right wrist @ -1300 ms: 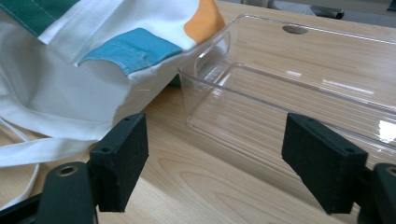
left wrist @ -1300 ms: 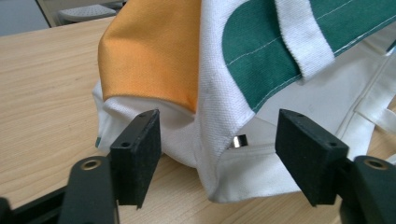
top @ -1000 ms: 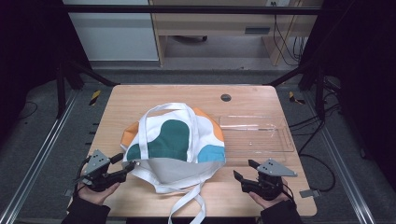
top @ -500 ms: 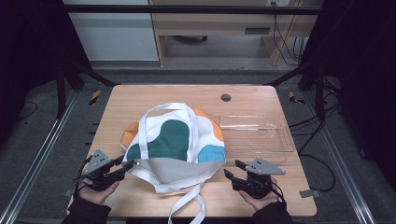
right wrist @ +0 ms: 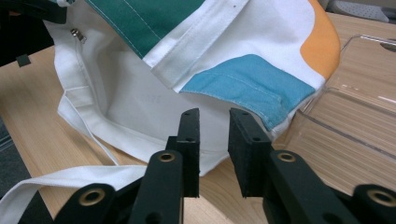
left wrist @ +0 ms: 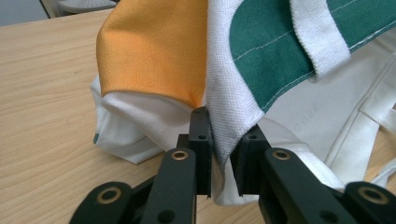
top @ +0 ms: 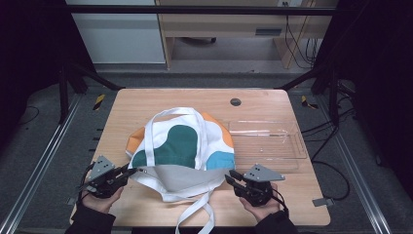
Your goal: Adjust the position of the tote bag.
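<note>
The wooden table (top: 146,105) carries a canvas tote bag (top: 182,146), white with green, orange and blue patches, lying flat just left of the table's middle. Its mouth faces the person, showing the pale lining; one strap loops over the green patch, and another trails off the near table edge, cut off by the bottom of the high view. Touching the bag's right side sits a clear plastic tray (top: 287,153), hard to make out against the wood. Beyond the bag lies a small dark round thing (top: 235,102), too small to identify.

At the bag's left near corner, the left gripper (left wrist: 227,158) has just been closing and now pinches the white hem; the cloth hides its pad faces. At the bag's right near corner, the right gripper (right wrist: 214,149) has also just been closing. Its jaws stand narrowly apart, just short of the bag's rim, nothing between them.
</note>
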`<state>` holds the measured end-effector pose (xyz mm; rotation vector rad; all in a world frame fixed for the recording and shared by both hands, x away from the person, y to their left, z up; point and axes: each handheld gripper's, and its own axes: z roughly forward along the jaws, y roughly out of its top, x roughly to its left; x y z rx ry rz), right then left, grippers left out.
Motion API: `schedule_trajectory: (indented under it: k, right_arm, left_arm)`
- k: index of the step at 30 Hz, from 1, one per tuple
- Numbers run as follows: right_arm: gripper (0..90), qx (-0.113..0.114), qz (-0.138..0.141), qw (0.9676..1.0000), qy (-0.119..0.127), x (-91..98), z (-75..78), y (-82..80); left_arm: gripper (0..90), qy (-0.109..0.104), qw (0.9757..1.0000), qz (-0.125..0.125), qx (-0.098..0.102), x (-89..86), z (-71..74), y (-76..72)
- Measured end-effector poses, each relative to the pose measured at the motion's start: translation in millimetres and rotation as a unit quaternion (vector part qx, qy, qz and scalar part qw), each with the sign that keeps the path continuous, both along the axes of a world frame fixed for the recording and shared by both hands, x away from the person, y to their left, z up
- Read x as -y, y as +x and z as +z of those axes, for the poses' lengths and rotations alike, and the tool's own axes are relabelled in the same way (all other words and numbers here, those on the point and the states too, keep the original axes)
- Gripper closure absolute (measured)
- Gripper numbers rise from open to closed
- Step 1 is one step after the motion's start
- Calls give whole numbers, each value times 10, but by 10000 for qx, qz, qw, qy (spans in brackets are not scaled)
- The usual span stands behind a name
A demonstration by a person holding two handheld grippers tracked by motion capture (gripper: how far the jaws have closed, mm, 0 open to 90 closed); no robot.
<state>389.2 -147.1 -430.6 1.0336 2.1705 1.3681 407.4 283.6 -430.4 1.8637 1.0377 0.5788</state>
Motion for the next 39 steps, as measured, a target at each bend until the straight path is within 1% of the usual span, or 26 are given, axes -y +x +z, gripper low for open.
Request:
schedule_trajectory:
  k: [6, 10, 17, 24, 35, 39]
  right_arm:
    - [858, 55, 32, 10000, 60, -77, 26, 9]
    - [900, 141, 96, 9998, 92, -148, 42, 15]
    - [900, 153, 198, 9996, 110, -301, 28, 52]
    - [900, 105, 282, 9995, 78, -482, -29, 100]
    - [900, 16, 487, 9988, 54, -755, -141, 176]
    - [900, 51, 565, 9984, 60, -859, -163, 186]
  left_arm:
    - [831, 25, 10000, 10, 20, 3, -4, 9]
    - [837, 18, 10000, 8, 13, 2, -8, 10]
    - [840, 2, 10000, 2, 16, 2, -12, 10]
    - [842, -13, 10000, 2, 10, 4, -19, 13]
    - [851, -40, 10000, 45, 2, 6, -22, 13]
    - [852, -51, 10000, 42, 3, 5, -24, 15]
